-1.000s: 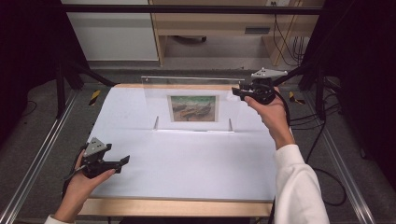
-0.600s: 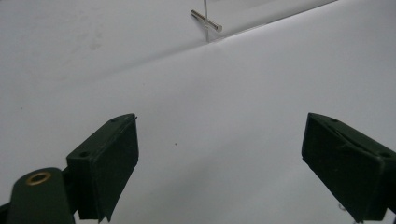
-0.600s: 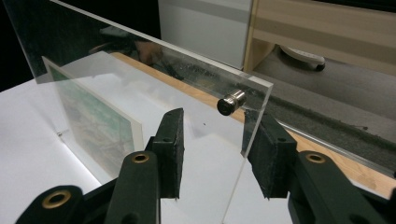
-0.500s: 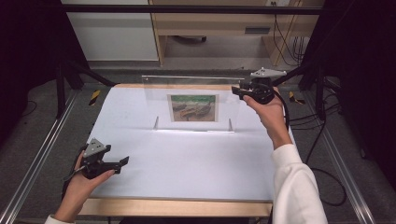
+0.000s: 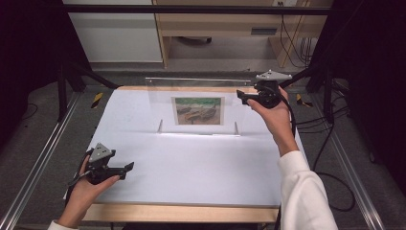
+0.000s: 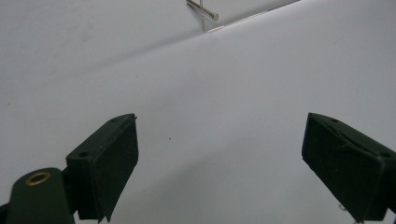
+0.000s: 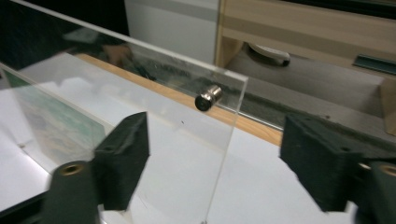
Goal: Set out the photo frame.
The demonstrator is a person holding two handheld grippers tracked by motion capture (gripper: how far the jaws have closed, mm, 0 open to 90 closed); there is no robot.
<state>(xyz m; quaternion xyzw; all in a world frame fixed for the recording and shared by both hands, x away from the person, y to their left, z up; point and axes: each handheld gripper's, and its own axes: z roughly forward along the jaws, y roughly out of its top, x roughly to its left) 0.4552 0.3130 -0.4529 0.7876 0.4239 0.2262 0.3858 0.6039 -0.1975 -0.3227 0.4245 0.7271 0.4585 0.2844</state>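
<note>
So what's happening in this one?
A person works at a white table with a hand-held gripper in each hand. The right hand-held gripper is at the upper corner of a clear acrylic picture frame standing upright with a printed picture in it. Its jaws have just been opening and now stand apart on either side of the panel's edge, not pressing it. The left hand-held gripper rests open near the table's front.

A white sheet covers most of the tabletop [image 5: 191, 163], whose wooden edge shows along the near and far sides. Metal rails [image 5: 38, 167] run down both sides of it. Beyond the far edge stand a white cabinet [image 5: 115, 33] and a wooden shelf unit [image 5: 220, 24]. Black cables [image 5: 330, 129] trail over the grey floor [image 5: 364, 158] at the right.
</note>
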